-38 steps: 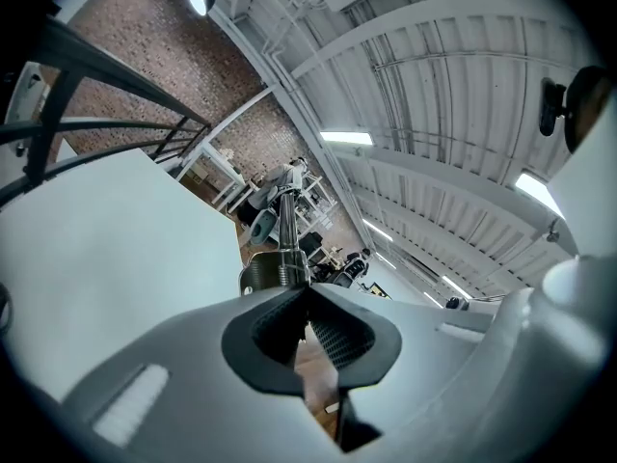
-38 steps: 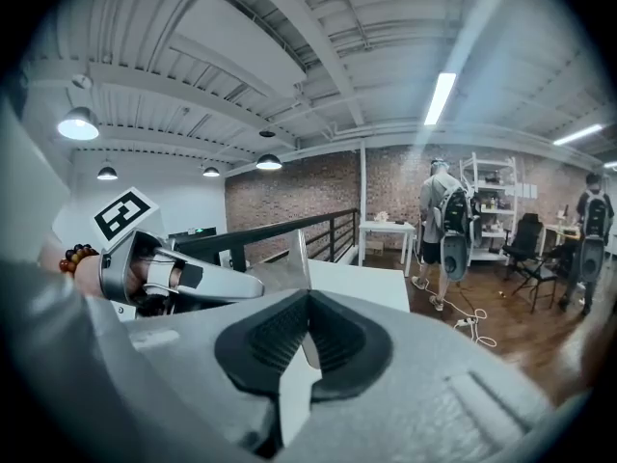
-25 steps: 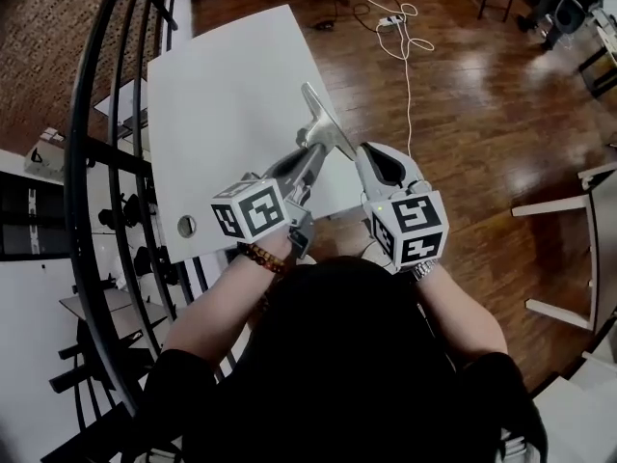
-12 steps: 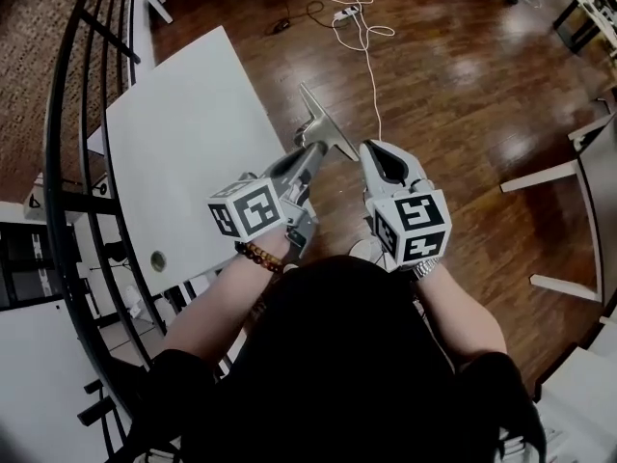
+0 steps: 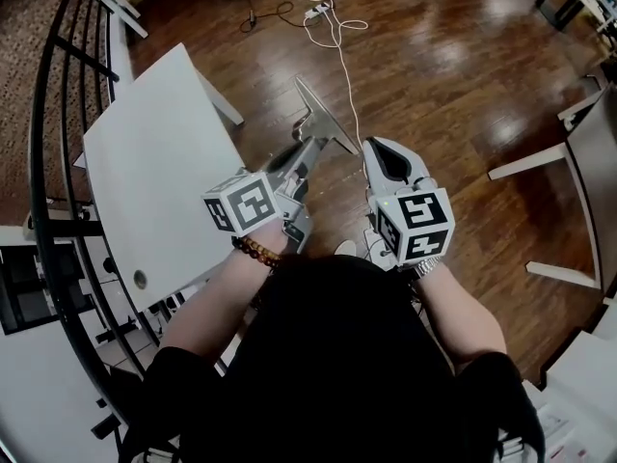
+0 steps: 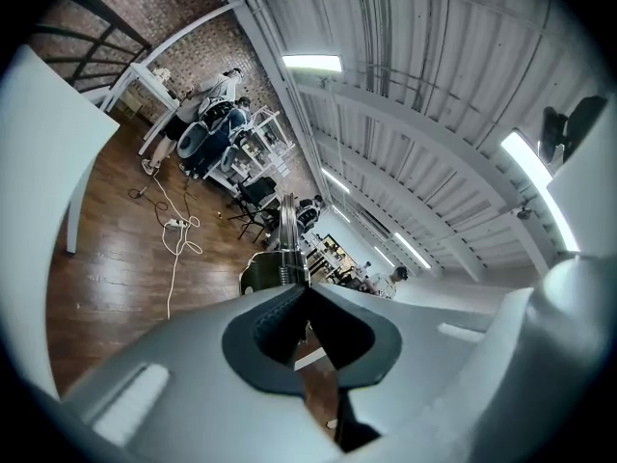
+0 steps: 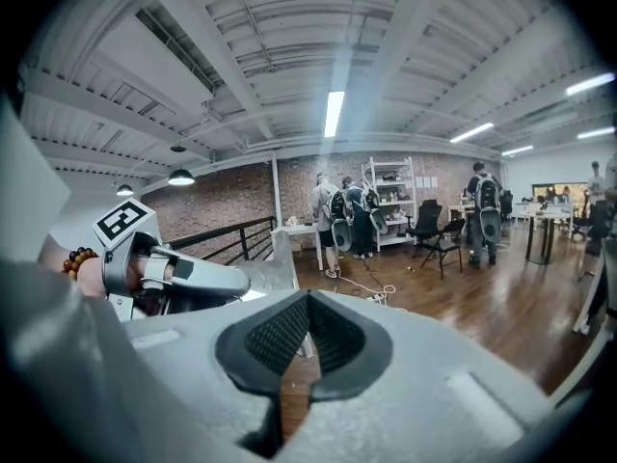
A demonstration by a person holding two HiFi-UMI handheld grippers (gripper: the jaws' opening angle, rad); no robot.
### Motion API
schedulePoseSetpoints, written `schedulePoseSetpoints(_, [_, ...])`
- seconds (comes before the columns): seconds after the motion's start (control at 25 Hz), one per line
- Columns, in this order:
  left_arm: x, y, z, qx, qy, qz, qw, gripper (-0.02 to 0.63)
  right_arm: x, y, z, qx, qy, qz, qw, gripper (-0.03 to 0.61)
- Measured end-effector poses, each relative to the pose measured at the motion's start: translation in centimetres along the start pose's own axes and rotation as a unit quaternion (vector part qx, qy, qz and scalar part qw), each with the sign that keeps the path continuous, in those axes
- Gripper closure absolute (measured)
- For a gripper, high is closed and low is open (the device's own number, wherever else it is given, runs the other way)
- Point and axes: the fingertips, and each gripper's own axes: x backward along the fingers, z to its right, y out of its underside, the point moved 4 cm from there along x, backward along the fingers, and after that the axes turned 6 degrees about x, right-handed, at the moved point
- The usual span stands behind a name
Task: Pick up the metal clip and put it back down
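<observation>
The metal clip (image 5: pixel 323 119) is a broad, shiny steel piece held up in the air over the wooden floor, to the right of the white table (image 5: pixel 145 172). My left gripper (image 5: pixel 308 149) is shut on its near end. In the left gripper view the clip (image 6: pixel 287 244) stands edge-on straight out of the shut jaws. My right gripper (image 5: pixel 384 154) is just right of it, shut with nothing between its fingers. The right gripper view shows the left gripper (image 7: pixel 207 280) and the clip (image 7: pixel 273 270) close at its left.
A black curved railing (image 5: pixel 43 152) runs along the left past the table. A white cable with a power strip (image 5: pixel 333 22) lies on the floor ahead. White furniture frames (image 5: pixel 549 162) stand at the right. Several people (image 7: pixel 337 210) stand by shelves far off.
The table has slid left and away in the head view. The clip, still in my left gripper, now hangs over the floor instead of the table edge. Both grippers keep their spacing.
</observation>
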Motion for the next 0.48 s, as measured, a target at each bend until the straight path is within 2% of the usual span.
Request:
schedulePoseSetpoints(0.2, [-2.2,0.6,1.3,0.000,0.014,-0.015,0.9998,0.588,0.9,0.1,2.0,-0.011,0.015,0.003,1.000,0.586])
schedulePoseSetpoints(0.32, [-3.6,0.5,2.0,0.014,0.022,-0.026,0.9993,0.588,1.0,-0.5,3.3,-0.014,0.022,0.005,1.000,0.586])
schedulePoseSetpoints(0.48, [-7.0,-2.2,1.8,0.030,0.030,-0.040,0.9983,0.588,-1.8,-2.0,6.1,-0.022,0.030,-0.006,0.999,0.586])
